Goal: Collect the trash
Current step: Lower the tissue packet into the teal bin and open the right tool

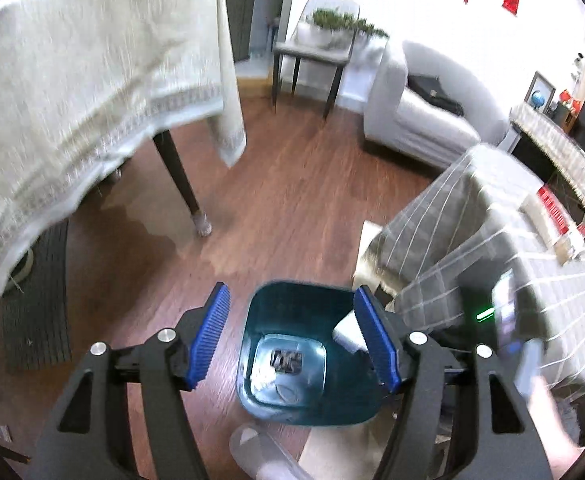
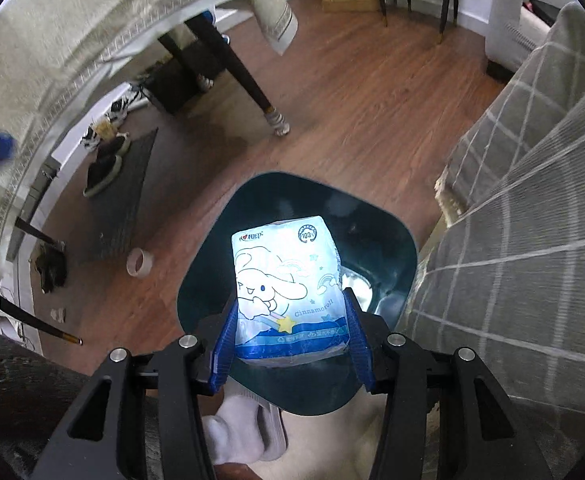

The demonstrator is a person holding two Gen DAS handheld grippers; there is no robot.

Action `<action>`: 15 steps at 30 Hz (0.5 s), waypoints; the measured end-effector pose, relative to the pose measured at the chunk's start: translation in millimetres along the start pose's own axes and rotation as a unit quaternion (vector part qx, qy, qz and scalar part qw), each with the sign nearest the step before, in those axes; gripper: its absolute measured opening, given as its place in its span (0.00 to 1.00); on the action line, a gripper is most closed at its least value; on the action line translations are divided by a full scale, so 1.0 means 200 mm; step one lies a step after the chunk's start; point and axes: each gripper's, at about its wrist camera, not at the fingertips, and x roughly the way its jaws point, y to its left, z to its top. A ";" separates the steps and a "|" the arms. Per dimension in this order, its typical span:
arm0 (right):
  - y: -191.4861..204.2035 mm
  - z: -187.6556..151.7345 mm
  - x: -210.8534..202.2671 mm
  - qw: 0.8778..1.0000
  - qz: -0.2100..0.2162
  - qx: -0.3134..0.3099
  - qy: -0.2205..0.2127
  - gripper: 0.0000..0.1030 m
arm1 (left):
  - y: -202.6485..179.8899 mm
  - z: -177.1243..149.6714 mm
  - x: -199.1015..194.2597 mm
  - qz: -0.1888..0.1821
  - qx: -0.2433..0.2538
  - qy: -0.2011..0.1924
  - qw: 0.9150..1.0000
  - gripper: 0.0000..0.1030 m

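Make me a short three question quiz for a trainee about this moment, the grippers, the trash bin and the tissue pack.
1. True or false: the left gripper is shut on an item.
2. What does the right gripper hold? A) a roll of tape B) a tissue pack C) a shoe
3. Over which container does the tissue pack hang?

Key
1. False; its jaws stand open above the trash bin, holding nothing.
2. B; the tape roll lies on the floor.
3. The trash bin.
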 end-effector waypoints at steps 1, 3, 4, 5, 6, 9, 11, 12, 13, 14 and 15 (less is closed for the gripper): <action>0.00 -0.01 0.02 1.000 -0.003 -0.001 0.005 0.49 | -0.01 0.02 -0.04 -0.006 -0.001 -0.009 1.000 0.66; 0.00 -0.02 0.05 1.000 -0.010 -0.004 0.015 0.49 | -0.03 0.04 -0.10 -0.005 0.001 -0.022 1.000 0.66; 0.01 -0.02 0.09 1.000 -0.016 -0.003 0.027 0.49 | -0.04 0.05 -0.13 -0.004 0.004 -0.028 1.000 0.66; 0.00 -0.02 0.11 0.999 -0.022 -0.002 0.035 0.49 | -0.05 0.06 -0.15 -0.003 0.008 -0.033 0.999 0.66; -0.01 -0.03 0.13 0.999 -0.026 -0.002 0.041 0.49 | -0.06 0.06 -0.17 -0.002 0.013 -0.037 0.999 0.66; -0.01 -0.05 0.17 0.998 -0.031 -0.003 0.053 0.51 | -0.08 0.08 -0.24 0.000 0.024 -0.056 0.998 0.66; 0.01 -0.06 0.20 0.998 -0.035 -0.010 0.058 0.51 | -0.08 0.10 -0.26 -0.006 0.023 -0.060 0.998 0.66; 0.01 -0.06 0.21 0.997 -0.037 -0.012 0.062 0.51 | -0.08 0.11 -0.27 -0.007 0.023 -0.063 0.998 0.66; 0.02 -0.07 0.23 0.997 -0.040 -0.014 0.069 0.52 | -0.09 0.11 -0.29 -0.009 0.024 -0.064 0.998 0.66; 0.02 -0.07 0.24 0.996 -0.040 -0.015 0.072 0.55 | -0.09 0.11 -0.30 -0.010 0.023 -0.066 0.998 0.66; 0.03 -0.07 0.25 0.996 -0.038 -0.015 0.073 0.62 | -0.09 0.11 -0.30 -0.012 0.023 -0.067 0.997 0.66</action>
